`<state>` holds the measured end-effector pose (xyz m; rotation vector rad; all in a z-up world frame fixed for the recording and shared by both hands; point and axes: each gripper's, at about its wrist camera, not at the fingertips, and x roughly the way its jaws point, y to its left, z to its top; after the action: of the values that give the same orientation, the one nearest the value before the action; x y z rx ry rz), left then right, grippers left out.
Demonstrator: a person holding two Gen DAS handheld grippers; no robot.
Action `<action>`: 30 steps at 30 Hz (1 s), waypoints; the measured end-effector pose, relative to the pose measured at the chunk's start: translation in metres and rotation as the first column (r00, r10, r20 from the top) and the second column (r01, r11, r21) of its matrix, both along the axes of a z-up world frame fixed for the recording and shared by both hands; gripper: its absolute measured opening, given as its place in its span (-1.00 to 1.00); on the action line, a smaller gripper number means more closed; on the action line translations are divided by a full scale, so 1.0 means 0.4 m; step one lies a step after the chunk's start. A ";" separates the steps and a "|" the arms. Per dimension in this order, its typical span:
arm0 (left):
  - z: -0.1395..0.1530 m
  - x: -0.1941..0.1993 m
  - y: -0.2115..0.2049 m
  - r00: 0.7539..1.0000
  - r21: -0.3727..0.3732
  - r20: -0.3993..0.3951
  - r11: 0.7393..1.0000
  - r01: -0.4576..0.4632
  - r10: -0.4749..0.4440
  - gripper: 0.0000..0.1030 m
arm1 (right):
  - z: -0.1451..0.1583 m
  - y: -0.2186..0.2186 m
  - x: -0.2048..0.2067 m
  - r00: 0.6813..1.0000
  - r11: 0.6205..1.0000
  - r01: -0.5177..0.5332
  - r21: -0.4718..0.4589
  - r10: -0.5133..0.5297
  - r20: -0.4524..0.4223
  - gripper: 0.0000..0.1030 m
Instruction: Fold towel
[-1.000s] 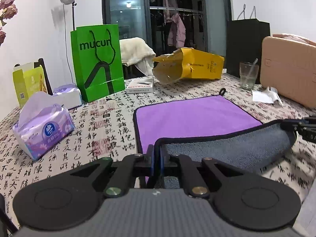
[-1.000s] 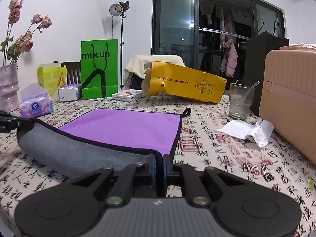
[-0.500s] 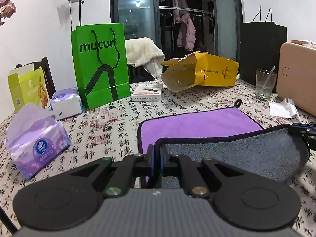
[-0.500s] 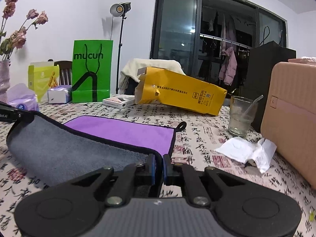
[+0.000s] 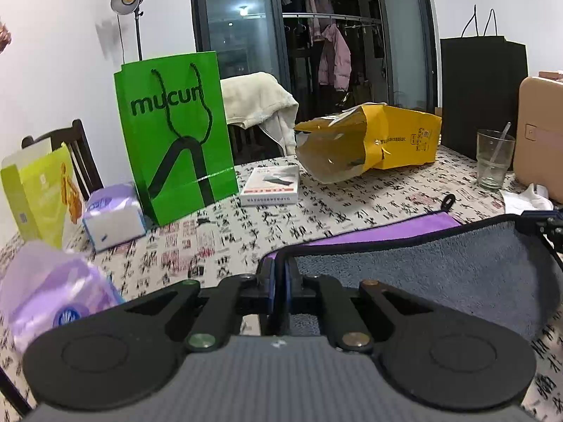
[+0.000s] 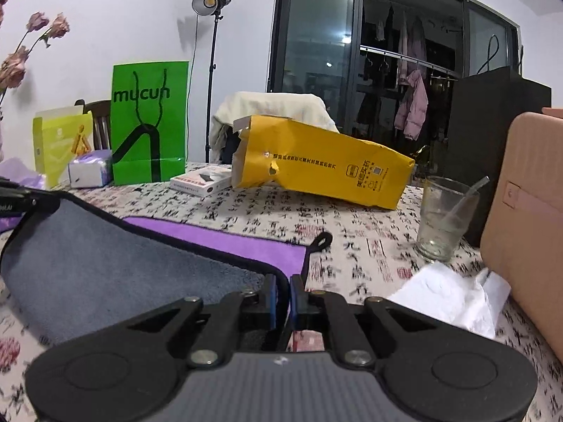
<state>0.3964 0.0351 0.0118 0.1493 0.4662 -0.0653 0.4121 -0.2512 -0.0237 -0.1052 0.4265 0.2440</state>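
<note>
The towel [image 5: 415,274] is purple on top and grey underneath, with a black hem. My left gripper [image 5: 279,270] is shut on its near left corner and my right gripper [image 6: 282,288] is shut on its near right corner. The near edge is lifted, so the grey underside [image 6: 105,267] faces me and hangs between the grippers. The purple far part [image 6: 225,241] lies flat on the table, with a black loop [image 6: 322,239] at its far right corner. The right gripper shows at the right edge of the left wrist view [image 5: 549,225].
On the patterned tablecloth [image 5: 352,207] stand a green paper bag [image 5: 172,133], a tipped yellow bag [image 6: 323,165], a small white box [image 5: 272,184], tissue packs [image 5: 45,302], a glass with a straw [image 6: 443,218], crumpled tissue [image 6: 450,295] and a pink case [image 6: 527,204].
Both grippers have risen and moved forward with the near edge. More grey underside shows and less purple is visible. The lifted edge is closer to the far edge.
</note>
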 end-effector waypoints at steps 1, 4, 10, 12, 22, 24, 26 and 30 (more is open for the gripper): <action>0.001 0.014 -0.001 1.000 0.003 -0.006 1.000 -0.004 0.004 -0.87 | 0.004 0.001 0.016 1.000 1.000 -0.001 -0.001 0.001 -0.001 -0.86; 0.003 0.056 0.002 1.000 0.000 -0.029 1.000 -0.011 0.011 -0.87 | 0.012 -0.001 0.063 1.000 1.000 -0.004 0.008 0.004 -0.017 -0.86; 0.001 0.132 0.001 0.998 0.017 -0.067 1.000 -0.008 0.009 -0.87 | 0.012 -0.009 0.160 0.998 1.000 -0.007 0.016 0.008 -0.061 -0.86; 0.002 0.160 0.002 0.997 0.018 -0.083 1.000 -0.001 0.002 -0.87 | 0.007 -0.010 0.189 0.997 1.000 -0.004 0.019 0.006 -0.073 -0.86; -0.023 0.287 0.000 0.988 0.027 -0.155 1.000 0.010 -0.006 -0.87 | -0.027 -0.003 0.334 0.988 1.000 0.023 0.015 -0.020 -0.156 -0.86; -0.041 0.306 0.002 0.984 0.026 -0.178 1.000 0.008 -0.003 -0.87 | -0.035 0.000 0.355 0.985 1.000 0.027 0.011 -0.025 -0.170 -0.86; -0.063 0.327 0.006 0.977 0.030 -0.212 1.000 0.007 -0.001 -0.84 | -0.043 0.005 0.370 0.982 1.000 0.027 0.008 -0.025 -0.185 -0.85; -0.108 0.354 0.024 0.962 0.039 -0.270 0.999 -0.034 0.043 -0.77 | -0.057 0.000 0.383 0.979 0.999 0.045 0.022 -0.039 -0.202 -0.69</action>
<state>0.5379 0.0448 -0.0313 0.1654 0.7436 -0.0398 0.5652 -0.2512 -0.0466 -0.0456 0.6264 0.2194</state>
